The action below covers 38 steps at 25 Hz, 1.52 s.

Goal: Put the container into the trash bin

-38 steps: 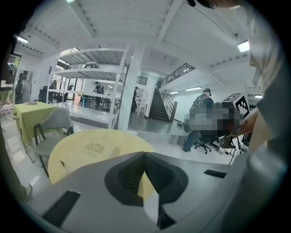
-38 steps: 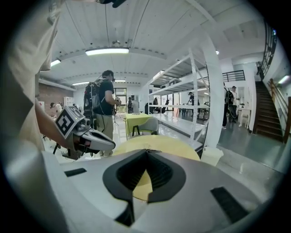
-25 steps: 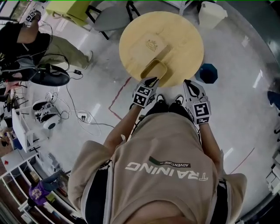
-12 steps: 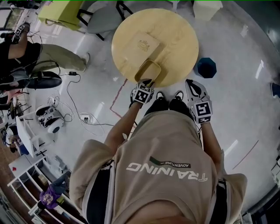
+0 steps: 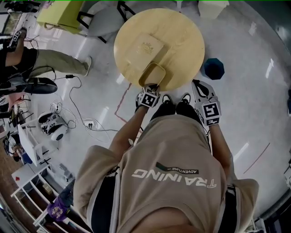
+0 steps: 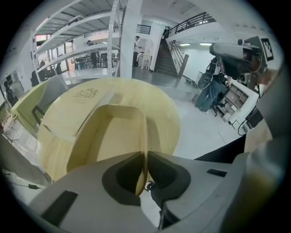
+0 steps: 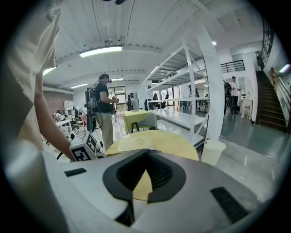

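Note:
A shallow yellowish container (image 5: 153,73) lies at the near edge of the round wooden table (image 5: 182,41). Its far end rests against a flat wooden box (image 5: 142,47). My left gripper (image 5: 153,86) is at the container's near rim. In the left gripper view the jaws (image 6: 145,157) are shut on the container's (image 6: 113,136) thin side wall. My right gripper (image 5: 200,85) hangs off the table's near right edge, shut (image 7: 146,152) with nothing in it. A white bin (image 7: 212,152) stands on the floor beyond the table, barely showing as the white bin (image 5: 211,3) at the top edge.
A dark blue bin-like object (image 5: 213,69) stands on the floor right of the table. A grey chair (image 5: 104,18) and a green-yellow table (image 5: 61,11) are behind, to the left. Cables (image 5: 77,113) and equipment lie on the floor at left, near a seated person (image 5: 27,59).
The table and container have drifted slightly left and up in the head view. The left gripper stays at the container's near rim; the right gripper has hardly moved.

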Available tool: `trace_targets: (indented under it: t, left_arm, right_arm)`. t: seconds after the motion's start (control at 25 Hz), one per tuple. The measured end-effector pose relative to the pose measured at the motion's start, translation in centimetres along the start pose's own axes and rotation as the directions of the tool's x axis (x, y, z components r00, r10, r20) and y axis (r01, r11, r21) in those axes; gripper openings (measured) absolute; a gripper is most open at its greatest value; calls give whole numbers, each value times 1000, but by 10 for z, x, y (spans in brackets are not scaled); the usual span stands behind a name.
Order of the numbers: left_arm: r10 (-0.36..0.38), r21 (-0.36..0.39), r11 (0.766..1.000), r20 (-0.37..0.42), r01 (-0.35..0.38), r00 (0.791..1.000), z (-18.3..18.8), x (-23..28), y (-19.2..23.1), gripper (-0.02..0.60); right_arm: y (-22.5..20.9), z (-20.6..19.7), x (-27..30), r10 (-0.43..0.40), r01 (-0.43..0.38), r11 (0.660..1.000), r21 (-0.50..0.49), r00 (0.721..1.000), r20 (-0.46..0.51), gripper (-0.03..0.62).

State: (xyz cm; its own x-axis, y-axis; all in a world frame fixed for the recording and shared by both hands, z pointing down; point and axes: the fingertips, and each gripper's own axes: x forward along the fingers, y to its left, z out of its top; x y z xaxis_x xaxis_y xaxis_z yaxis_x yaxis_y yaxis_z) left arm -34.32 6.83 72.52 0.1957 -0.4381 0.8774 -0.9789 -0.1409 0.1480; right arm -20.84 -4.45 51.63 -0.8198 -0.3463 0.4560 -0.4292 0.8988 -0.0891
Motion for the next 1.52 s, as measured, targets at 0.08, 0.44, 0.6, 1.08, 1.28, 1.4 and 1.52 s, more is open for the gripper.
trace_targets:
  t: [0.08, 0.44, 0.6, 1.08, 1.28, 1.4, 1.52]
  left_arm:
    - [2, 13, 1000, -6, -2, 1000, 0, 0, 0, 48]
    - [29, 61, 998, 31, -31, 999, 6, -11, -6, 25]
    - [17, 8, 1000, 88, -18, 996, 20, -33, -13, 21]
    - [-8, -119, 992, 275, 43, 961, 61, -93, -16, 20]
    - [-9, -100, 994, 333, 44, 943, 77, -116, -19, 20]
    - [-23, -82, 995, 343, 55, 939, 78, -120, -20, 20]
    - [-44, -38, 997, 331, 60, 943, 77, -120, -22, 20]
  right_arm:
    - [1, -1, -1, -1, 1, 1000, 3, 1000, -1, 0]
    - [5, -9, -19, -20, 20, 1000, 9, 1000, -4, 0]
    - [6, -12, -26, -28, 28, 999, 17, 1000, -2, 0]
    - [15, 8, -29, -8, 9, 1000, -12, 999, 44, 0]
    - [25, 16, -26, 10, -8, 999, -38, 999, 48, -1]
    - [30, 20, -25, 1, 1, 999, -43, 999, 51, 0]
    - [33, 18, -27, -26, 28, 999, -38, 998, 49, 0]
